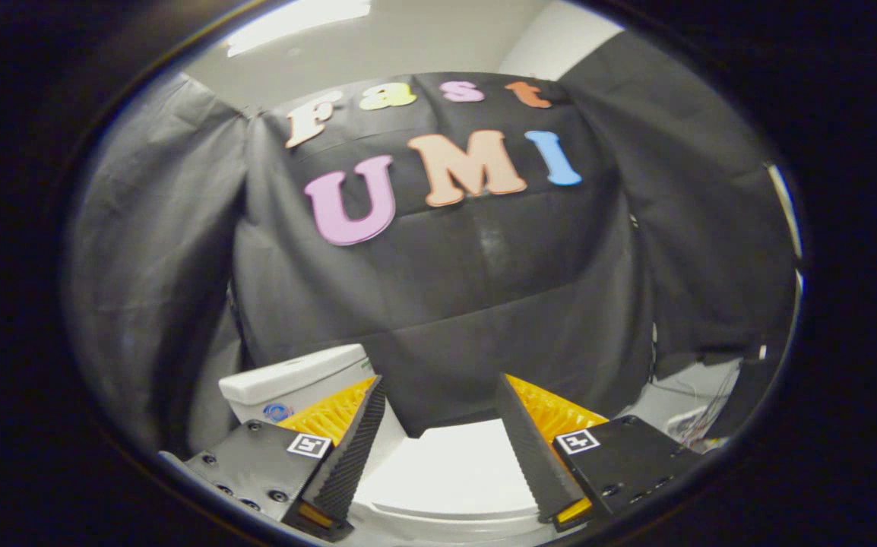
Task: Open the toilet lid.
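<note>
Black-draped booth, glossy white toilet lid lying closed, task not begun.
Gripper spread wide, gripping nothing, poised above lid; white ceramic tank beyond left finger. Lifting yet to do.

The toilet lid lay between and below the spread fingers of the gripper, the cistern behind, left.
</note>
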Action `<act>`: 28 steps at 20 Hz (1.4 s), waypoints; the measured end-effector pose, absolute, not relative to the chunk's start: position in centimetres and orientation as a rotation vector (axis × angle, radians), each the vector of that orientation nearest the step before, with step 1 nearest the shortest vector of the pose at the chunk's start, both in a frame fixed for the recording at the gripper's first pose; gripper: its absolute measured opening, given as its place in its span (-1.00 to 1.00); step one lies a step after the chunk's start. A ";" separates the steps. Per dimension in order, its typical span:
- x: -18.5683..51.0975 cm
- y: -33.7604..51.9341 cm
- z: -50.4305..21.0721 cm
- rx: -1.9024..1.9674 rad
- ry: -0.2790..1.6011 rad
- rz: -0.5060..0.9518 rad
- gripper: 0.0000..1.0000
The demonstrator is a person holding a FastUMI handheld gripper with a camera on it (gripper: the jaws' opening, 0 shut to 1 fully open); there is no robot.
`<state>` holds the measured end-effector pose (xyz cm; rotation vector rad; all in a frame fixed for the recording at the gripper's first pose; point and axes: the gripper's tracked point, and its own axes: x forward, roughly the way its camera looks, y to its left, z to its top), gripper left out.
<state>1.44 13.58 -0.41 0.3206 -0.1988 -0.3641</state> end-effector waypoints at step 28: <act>0.2 12.3 -27.3 1.288 -0.021 -0.803 0.64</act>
